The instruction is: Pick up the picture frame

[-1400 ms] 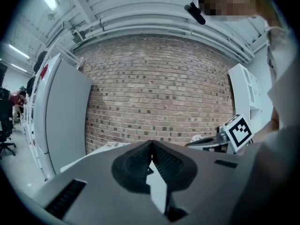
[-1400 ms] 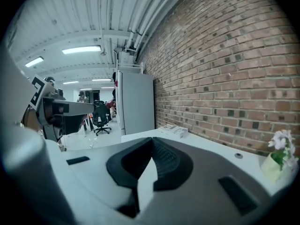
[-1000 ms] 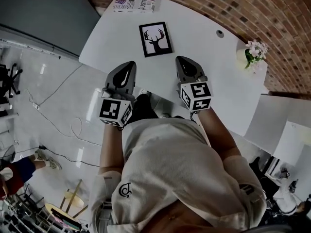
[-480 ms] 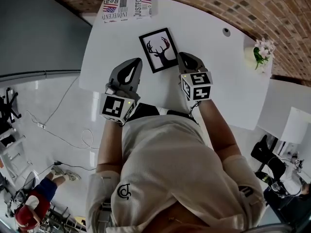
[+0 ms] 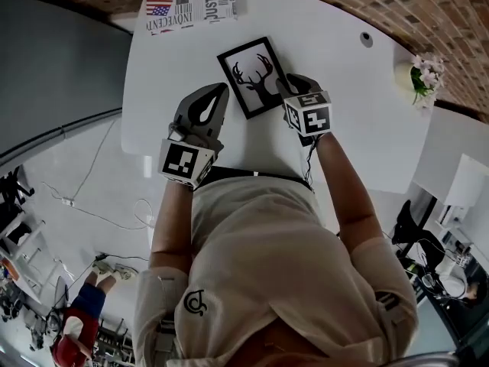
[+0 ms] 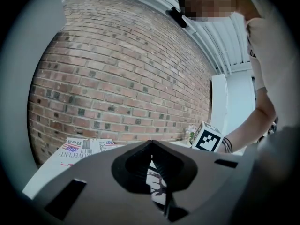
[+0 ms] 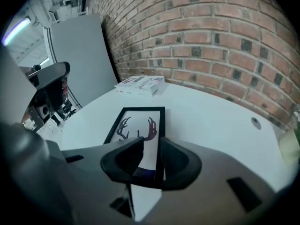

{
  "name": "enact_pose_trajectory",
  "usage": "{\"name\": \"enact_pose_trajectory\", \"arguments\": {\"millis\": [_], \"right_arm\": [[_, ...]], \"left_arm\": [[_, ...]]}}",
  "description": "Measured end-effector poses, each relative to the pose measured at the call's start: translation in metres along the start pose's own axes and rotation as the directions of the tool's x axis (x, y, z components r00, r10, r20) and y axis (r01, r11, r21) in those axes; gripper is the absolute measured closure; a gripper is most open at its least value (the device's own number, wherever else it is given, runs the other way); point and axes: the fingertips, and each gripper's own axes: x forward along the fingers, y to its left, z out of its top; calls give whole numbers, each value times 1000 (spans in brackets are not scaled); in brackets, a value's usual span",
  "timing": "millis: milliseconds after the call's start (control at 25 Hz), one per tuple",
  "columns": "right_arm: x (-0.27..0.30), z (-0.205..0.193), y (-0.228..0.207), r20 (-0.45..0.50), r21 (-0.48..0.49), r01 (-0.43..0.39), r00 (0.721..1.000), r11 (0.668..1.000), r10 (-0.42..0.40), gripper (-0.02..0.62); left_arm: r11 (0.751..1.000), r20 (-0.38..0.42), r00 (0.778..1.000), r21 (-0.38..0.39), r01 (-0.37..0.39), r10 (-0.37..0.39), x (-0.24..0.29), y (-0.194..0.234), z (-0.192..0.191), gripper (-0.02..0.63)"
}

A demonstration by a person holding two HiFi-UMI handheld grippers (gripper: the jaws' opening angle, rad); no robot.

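Observation:
The picture frame (image 5: 250, 75), black-edged with a deer-antler print, lies flat on the white table (image 5: 351, 136). My right gripper (image 5: 290, 86) points steeply down at the frame's near right edge. Its jaws are opening, and in the right gripper view (image 7: 151, 144) the frame's (image 7: 138, 123) right border runs between them with gaps on both sides. My left gripper (image 5: 221, 92) is shut and empty, hovering just left of the frame's near corner. In the left gripper view its tips (image 6: 151, 143) meet, and a strip of the print (image 6: 157, 187) shows below them.
A folded newspaper (image 5: 191, 2) lies at the table's far edge, beyond the frame. A small pot of flowers (image 5: 422, 73) stands at the right by the brick wall, with a cable hole (image 5: 367, 39) in the tabletop nearby. The table's left edge drops off beside my left gripper.
Both grippers have moved forward and down to the frame. The right gripper tipped downward and its jaws came apart over the frame's right edge. The left stayed shut.

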Motion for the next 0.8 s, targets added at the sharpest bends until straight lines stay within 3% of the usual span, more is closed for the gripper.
{"name": "enact_pose_trajectory", "arguments": {"millis": [360,640,800], "right_arm": [[36,-33,-17,-182,19,34,983,999,-30,459],[40,-36,-14,-230,80,4,973,997,15,477],[38,-36,-14,-232,72,16,973,997,2,482]], "left_arm": [[999,-13,1000,-43,16,-16,16,13,-19,592],[997,-16,998,-63,51,-53,20,12,-24,592],[996,-20,998,-64,56,-58,18,8,-23,592]]}}
